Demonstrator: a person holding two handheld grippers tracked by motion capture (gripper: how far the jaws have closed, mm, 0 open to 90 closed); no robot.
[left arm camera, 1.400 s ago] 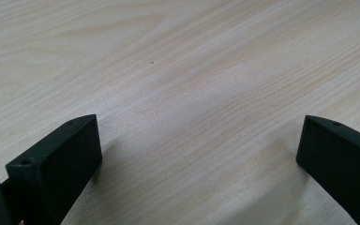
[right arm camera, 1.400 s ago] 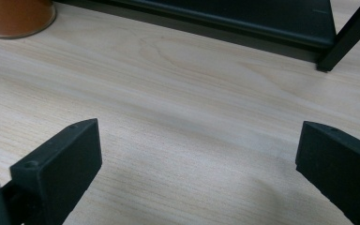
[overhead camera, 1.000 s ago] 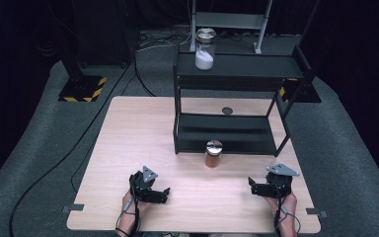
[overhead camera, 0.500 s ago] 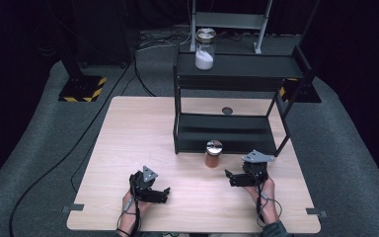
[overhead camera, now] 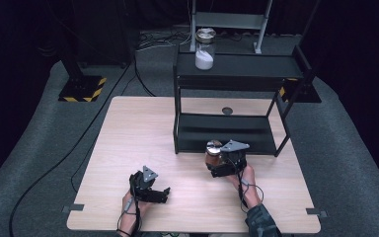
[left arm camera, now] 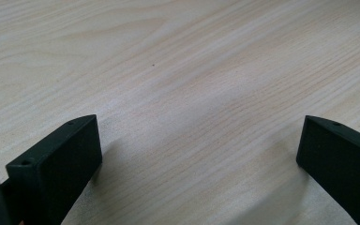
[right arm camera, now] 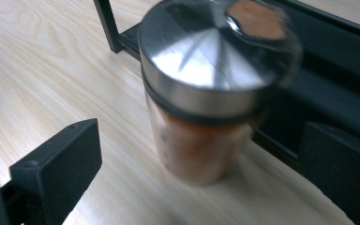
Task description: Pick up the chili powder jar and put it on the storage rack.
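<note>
This looks like a lab or test studio. A pale wooden table (overhead camera: 143, 133) stands on grey carpet, ringed by black curtains. Behind the table, cables trail across the floor beside a stand base (overhead camera: 82, 89) marked with yellow-black hazard stripes.

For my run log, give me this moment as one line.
right gripper: open, jaws either side of jar, not closed | left gripper: open, over table | jar: upright beside shelf
</note>
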